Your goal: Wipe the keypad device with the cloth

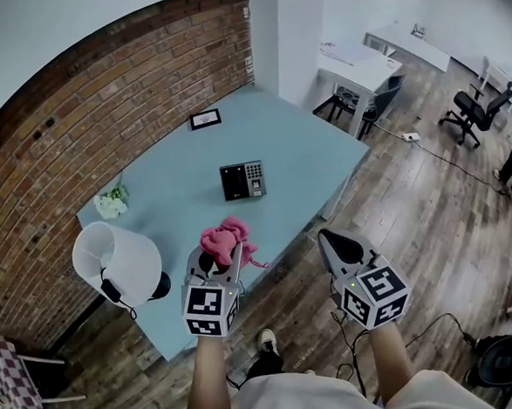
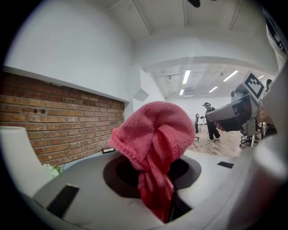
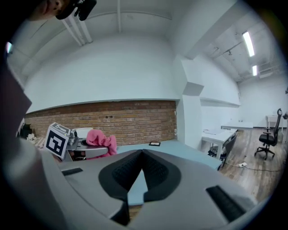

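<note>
A black keypad device (image 1: 242,180) lies flat near the middle of the light blue table (image 1: 186,204). My left gripper (image 1: 225,249) is shut on a bunched pink cloth (image 1: 226,239) above the table's near edge, short of the keypad. In the left gripper view the pink cloth (image 2: 155,148) fills the space between the jaws and hangs down. My right gripper (image 1: 330,239) is held off the table's near right side, over the wood floor, jaws shut with nothing between them. The right gripper view shows the left gripper with the cloth (image 3: 100,140) at the left.
A white lamp shade (image 1: 117,261) stands at the table's left near corner, small white flowers (image 1: 112,202) behind it. A small framed card (image 1: 205,119) sits at the far edge by the brick wall (image 1: 67,134). Office chairs (image 1: 477,109) and white desks stand to the right.
</note>
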`<state>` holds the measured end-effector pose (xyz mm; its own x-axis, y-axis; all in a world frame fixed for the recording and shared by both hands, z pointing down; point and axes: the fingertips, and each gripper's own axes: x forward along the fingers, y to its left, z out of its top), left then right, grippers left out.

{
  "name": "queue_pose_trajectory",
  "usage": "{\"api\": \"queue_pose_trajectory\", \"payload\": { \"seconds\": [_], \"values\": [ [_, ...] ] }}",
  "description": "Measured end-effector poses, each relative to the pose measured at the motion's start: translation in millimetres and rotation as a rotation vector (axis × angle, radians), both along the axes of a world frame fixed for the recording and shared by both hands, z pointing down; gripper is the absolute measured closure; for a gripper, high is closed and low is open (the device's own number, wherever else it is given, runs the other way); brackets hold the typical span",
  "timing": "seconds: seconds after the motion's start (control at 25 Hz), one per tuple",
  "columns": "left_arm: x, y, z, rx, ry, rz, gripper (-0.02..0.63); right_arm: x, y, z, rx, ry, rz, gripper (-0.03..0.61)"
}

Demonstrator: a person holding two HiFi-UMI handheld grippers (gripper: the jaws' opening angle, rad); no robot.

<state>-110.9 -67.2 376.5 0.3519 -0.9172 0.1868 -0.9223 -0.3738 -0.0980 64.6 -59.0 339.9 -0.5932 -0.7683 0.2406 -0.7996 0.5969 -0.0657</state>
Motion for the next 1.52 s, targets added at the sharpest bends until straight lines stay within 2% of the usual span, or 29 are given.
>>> {"api": "queue_pose_trajectory", "payload": {
  "seconds": [0.36,0.76,1.08,1.52],
  "values": [
    [38,108,-59,0.104,-0.017,-0.004,0.457,38,95,-43,0.078,0.007,-0.034,0.558],
    [79,207,-92,0.183,-0.053,0.007,0.457,65,180,-65,0.134,0.031,-0.077,0.560],
    [83,251,-96,0.186,-0.068,-0.017,0.458,66,218,-60,0.157,0.079,-0.111,0.560],
    [81,271,-101,0.202,-0.066,-0.030,0.457,62,234,-66,0.172,0.081,-0.127,0.560]
  ]
}}
